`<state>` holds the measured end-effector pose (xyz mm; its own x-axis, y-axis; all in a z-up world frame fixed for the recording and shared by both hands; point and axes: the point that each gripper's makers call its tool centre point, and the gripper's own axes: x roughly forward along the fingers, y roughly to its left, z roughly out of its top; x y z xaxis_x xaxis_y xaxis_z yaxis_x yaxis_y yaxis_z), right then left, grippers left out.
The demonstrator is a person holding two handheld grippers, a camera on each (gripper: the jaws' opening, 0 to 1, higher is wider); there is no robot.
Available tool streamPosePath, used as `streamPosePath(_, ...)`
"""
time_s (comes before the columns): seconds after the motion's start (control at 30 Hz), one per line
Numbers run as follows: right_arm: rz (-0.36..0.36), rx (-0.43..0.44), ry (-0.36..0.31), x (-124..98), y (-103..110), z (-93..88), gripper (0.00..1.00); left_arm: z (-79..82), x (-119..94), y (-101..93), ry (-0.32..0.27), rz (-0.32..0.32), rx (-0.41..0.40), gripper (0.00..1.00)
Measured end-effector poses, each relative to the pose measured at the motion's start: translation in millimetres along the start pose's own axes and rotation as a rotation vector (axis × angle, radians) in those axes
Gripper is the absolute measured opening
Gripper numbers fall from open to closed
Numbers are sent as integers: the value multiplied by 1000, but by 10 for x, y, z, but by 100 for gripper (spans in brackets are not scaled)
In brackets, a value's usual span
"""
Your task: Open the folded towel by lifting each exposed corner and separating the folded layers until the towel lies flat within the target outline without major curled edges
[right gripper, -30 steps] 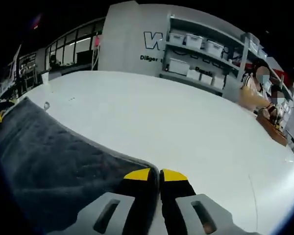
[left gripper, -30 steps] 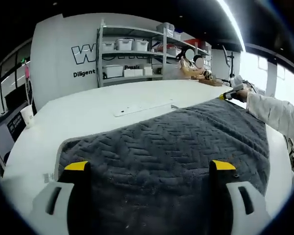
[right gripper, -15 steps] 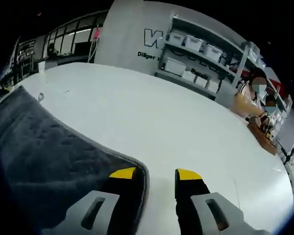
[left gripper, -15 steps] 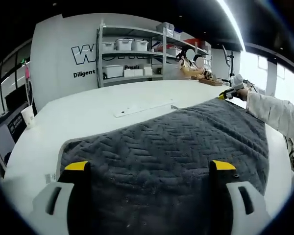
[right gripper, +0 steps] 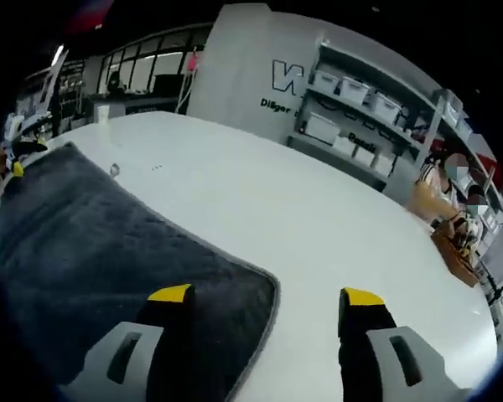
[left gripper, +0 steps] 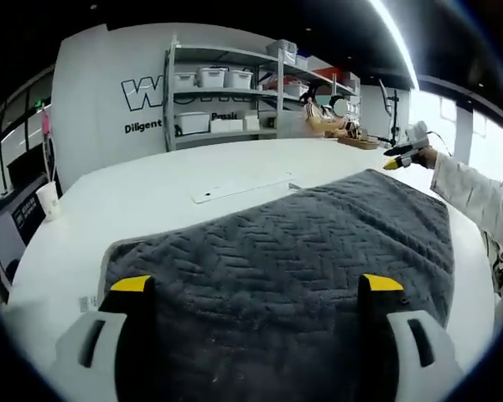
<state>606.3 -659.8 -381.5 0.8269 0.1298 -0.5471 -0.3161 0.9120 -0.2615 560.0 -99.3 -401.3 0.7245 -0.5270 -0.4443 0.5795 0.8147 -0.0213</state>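
I see a dark grey towel (left gripper: 285,260) with a plush herringbone weave lying spread on the smooth white tabletop (left gripper: 151,188). My left gripper (left gripper: 256,289) hovers over its near edge, fingers released. My right gripper (right gripper: 267,297) is also released, straddling the towel's rounded corner.

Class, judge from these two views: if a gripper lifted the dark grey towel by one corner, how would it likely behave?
The towel would probably sag, not hold shape: it lies limp on the white table. Its thick, ridged pile suggests some weight and good grip. The corner near the right gripper looks easy to pinch.
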Motion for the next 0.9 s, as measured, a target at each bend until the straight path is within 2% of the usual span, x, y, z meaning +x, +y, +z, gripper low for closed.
streamPosePath(0.1,39,-38,2,-202,198,-45,76,-10,-66,-36,3,7,9,99)
streamPosePath(0.13,58,-74,11,-298,287,-87,78,-15,-99,-33,0,19,20,99)
streamPosePath(0.23,104,-91,8,-519,500,-188,81,-31,-189,-49,-7,33,20,99)
streamPosePath(0.33,149,-120,11,-719,694,-335,83,38,-281,-108,-60,20,-14,99)
streamPosePath(0.4,175,-115,22,-828,805,-456,88,50,-366,-179,-82,7,-37,99)
streamPosePath(0.47,215,-96,13,-931,953,-536,91,46,-467,-260,-92,5,-26,99)
streamPosePath(0.57,236,-98,15,-1073,1119,-642,96,17,-615,-388,-104,-6,-3,99)
streamPosePath(0.6,246,-94,8,-1117,1169,-657,99,-4,-661,-425,-105,-8,-1,99)
streamPosePath(0.73,286,-68,-32,-1332,1352,-702,99,-155,-886,-520,-105,5,-6,99)
streamPosePath(0.8,283,-71,-33,-1424,1392,-745,99,-253,-1012,-517,-91,24,-8,99)
streamPosePath(0.9,259,-67,-33,-1557,1394,-837,99,-363,-1228,-489,-110,70,-28,99)
